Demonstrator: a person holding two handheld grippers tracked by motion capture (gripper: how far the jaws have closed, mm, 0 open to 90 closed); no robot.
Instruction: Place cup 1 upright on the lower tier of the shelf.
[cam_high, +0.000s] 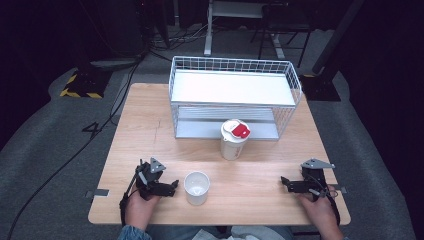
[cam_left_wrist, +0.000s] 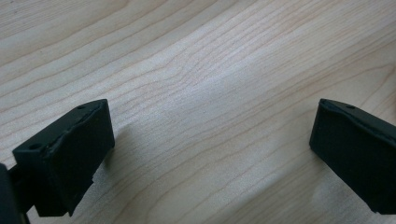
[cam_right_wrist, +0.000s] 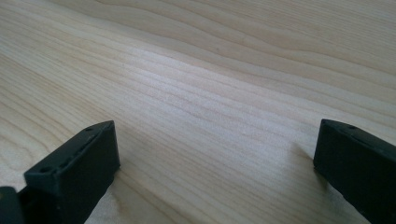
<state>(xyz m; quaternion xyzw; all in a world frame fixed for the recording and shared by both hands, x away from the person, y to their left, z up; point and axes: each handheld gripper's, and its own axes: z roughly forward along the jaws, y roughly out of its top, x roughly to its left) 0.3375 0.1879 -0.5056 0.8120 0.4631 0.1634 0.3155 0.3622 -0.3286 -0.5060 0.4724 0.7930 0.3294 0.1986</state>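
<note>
High view: I hold the left gripper (cam_high: 172, 187) and right gripper (cam_high: 284, 182) low over the table (cam_high: 150, 130), jaws spread, empty. Start position, I judge. White cup (cam_high: 196, 188) beside left gripper; lidded container (cam_high: 234, 140) before wire basket (cam_high: 235, 95); next move requires an approach

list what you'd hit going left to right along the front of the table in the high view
left gripper → open white cup → lidded white container with a red tab, set a little farther back → right gripper
</note>
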